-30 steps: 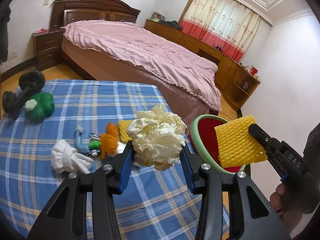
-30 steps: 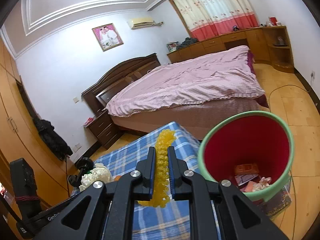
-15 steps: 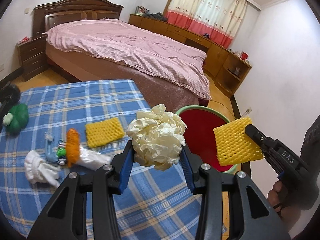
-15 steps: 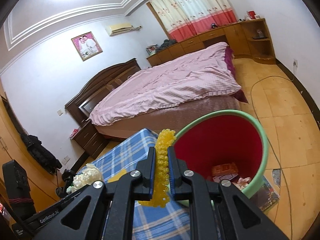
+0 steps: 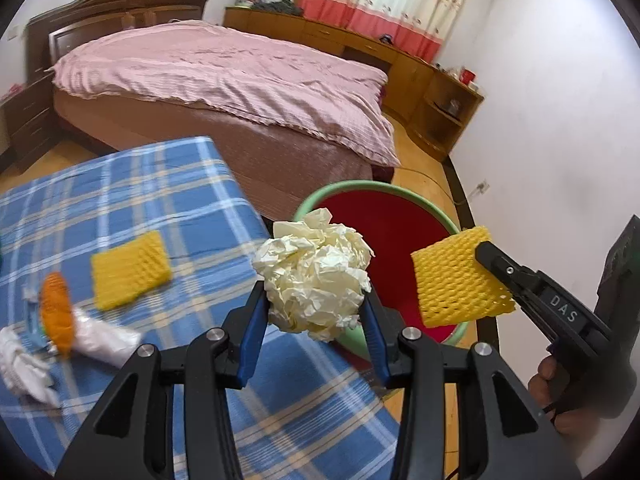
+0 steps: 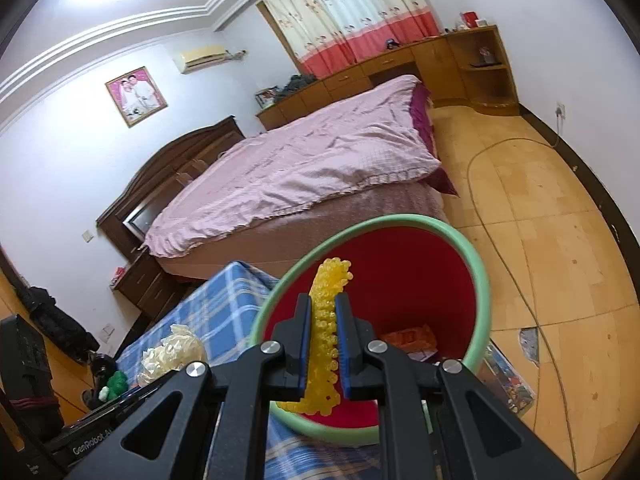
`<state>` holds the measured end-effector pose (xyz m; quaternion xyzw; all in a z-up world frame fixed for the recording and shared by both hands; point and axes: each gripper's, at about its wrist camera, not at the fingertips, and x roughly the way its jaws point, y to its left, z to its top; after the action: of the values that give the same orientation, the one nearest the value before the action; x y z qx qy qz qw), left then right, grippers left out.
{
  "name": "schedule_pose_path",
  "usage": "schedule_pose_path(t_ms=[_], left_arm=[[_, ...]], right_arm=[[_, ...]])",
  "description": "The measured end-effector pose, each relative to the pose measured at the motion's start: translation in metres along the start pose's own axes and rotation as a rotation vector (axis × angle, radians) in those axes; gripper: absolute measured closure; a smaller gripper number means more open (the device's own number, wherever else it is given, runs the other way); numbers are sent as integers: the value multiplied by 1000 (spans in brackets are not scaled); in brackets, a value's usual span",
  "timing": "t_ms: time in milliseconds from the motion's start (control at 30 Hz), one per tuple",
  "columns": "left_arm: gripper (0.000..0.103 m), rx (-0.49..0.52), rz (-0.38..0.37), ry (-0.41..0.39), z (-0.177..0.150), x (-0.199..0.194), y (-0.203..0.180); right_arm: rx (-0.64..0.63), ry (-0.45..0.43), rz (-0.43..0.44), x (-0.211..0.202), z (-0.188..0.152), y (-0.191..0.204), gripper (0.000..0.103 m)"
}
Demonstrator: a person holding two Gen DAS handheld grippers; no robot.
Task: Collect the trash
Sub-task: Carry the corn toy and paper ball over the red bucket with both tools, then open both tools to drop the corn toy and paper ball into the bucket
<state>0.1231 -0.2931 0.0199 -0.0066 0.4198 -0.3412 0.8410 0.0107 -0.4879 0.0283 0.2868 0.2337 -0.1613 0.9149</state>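
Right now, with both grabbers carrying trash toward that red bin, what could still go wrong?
1. The paper ball sits over the bin rim, near the table edge; dropped now, it may bounce off the rim onto the floor.
2. The yellow foam net is light and pinched thin; it may cling to the right gripper when the jaws open.
3. The two grippers are close together over one bin and could bump.

Crumpled paper (image 5: pixel 316 280), yellow foam net (image 5: pixel 456 280) over bin (image 5: pixel 400 216)

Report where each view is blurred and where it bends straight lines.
Left wrist view: the plaid tablecloth and the loose trash at lower left smear with motion, while the crumpled paper stays crisp. Right wrist view: mostly sharp; the ceiling molding bows with the fisheye.
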Motion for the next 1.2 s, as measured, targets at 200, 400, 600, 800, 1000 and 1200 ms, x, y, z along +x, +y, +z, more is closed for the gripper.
schedule_pose_path(t_ms=[200, 400, 600, 800, 1000, 1200], left_arm=[[58, 40, -39, 45, -1, 25, -16], [57, 88, -47, 101, -7, 50, -28], [48, 121, -32, 111, -9, 58, -33], [47, 99, -29, 115, -8, 60, -29], [47, 69, 1, 97, -8, 51, -21], [47, 33, 33, 71, -10, 32, -6]], right_arm=[[18, 23, -38, 11, -2, -16, 89], [33, 47, -86, 21, -9, -33, 88], [61, 80, -110, 30, -13, -46, 85], [83, 84, -95, 32, -13, -51, 71], [82, 77, -86, 26, -13, -46, 70], [76, 70, -83, 17, -13, -37, 57]])
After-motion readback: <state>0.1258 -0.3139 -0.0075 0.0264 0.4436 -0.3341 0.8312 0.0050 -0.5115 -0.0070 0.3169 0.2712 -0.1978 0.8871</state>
